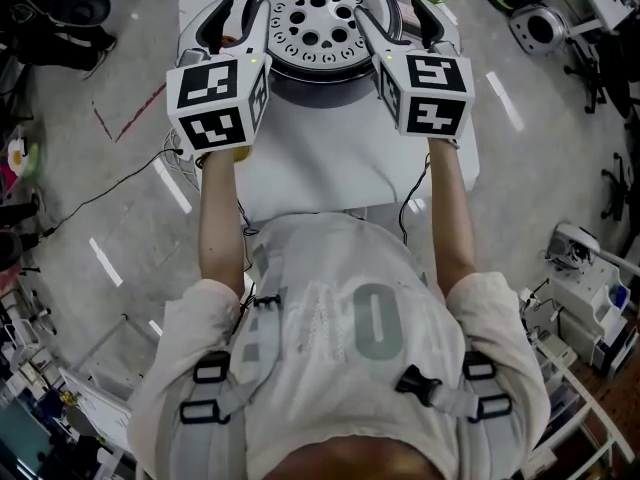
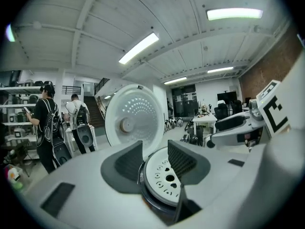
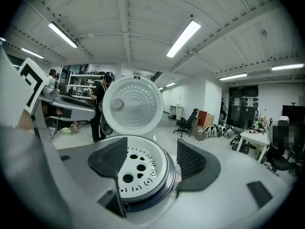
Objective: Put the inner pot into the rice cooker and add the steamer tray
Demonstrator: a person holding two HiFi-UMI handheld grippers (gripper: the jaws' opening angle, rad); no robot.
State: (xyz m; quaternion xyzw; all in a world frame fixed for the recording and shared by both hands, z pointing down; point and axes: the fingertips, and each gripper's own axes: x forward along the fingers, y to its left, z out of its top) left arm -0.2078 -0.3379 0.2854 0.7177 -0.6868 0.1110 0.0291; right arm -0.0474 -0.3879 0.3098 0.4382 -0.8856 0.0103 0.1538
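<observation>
White table [image 1: 320, 168], steamer tray [image 1: 318, 13] edges hidden behind left hand-held gripper [image 1: 245, 8] and right hand-held gripper [image 1: 390, 6], both released.

Steamer tray [image 1: 318, 13]: white, round-hole pattern.
Inner pot [image 3: 145, 204], under tray: dark rim.
Lid [image 3: 132, 106], behind tray: white, dot pattern.
Marker cubes [image 1: 218, 103], beside tray: white w/ blk squares.

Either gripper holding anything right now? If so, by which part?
Nothing is held. The left gripper and the right gripper both have their jaws apart and empty. The steamer tray seen through each gap lies lower down, untouched.
</observation>
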